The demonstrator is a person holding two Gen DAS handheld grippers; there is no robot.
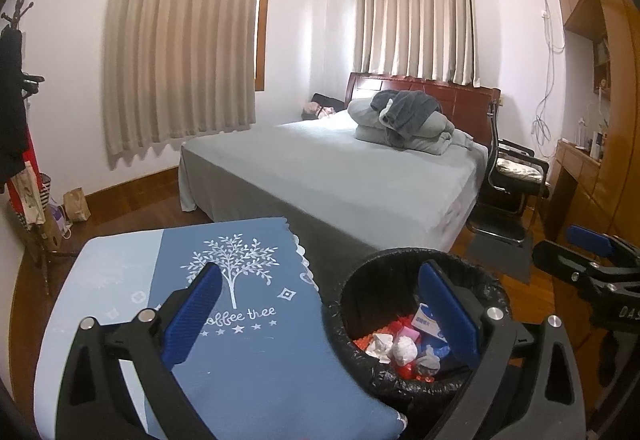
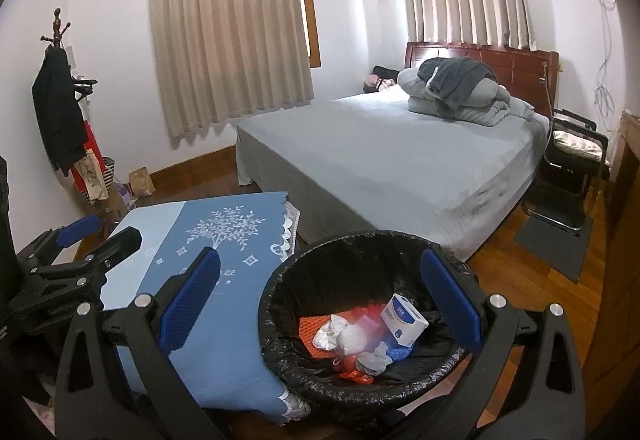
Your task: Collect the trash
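From the left wrist view, the left gripper (image 1: 320,304) hangs with its jaws spread wide and nothing between them, one blue pad over the table and the other over the mouth of the bin (image 1: 404,386). The bin, lined with a black bag, stands just beside the table's right edge. Inside it lie the collected scraps: a small white and blue box (image 1: 427,320), crumpled white tissues (image 1: 390,350) and an orange mesh piece (image 1: 364,344). The blue tablecloth (image 1: 248,340), printed with a white tree, shows no loose trash on the part in view. The right gripper (image 1: 600,260) sits to the right of the bin, seen side-on, its jaws apart and empty.

From the right wrist view, the right gripper (image 2: 320,304) is also wide open and empty, its jaws straddling the bin (image 2: 280,344), which lies directly ahead and below. The box (image 2: 402,320) leans on its side, its long axis running toward the bin's far left rim. The left gripper (image 2: 100,236) hovers over the tablecloth (image 2: 224,320), left of the bin. Beyond the bin stand a bed (image 2: 380,168) and a chair (image 2: 572,168). No remaining trash is visible near either gripper, so the collecting looks nearly done; the right gripper is the nearer to the bin.
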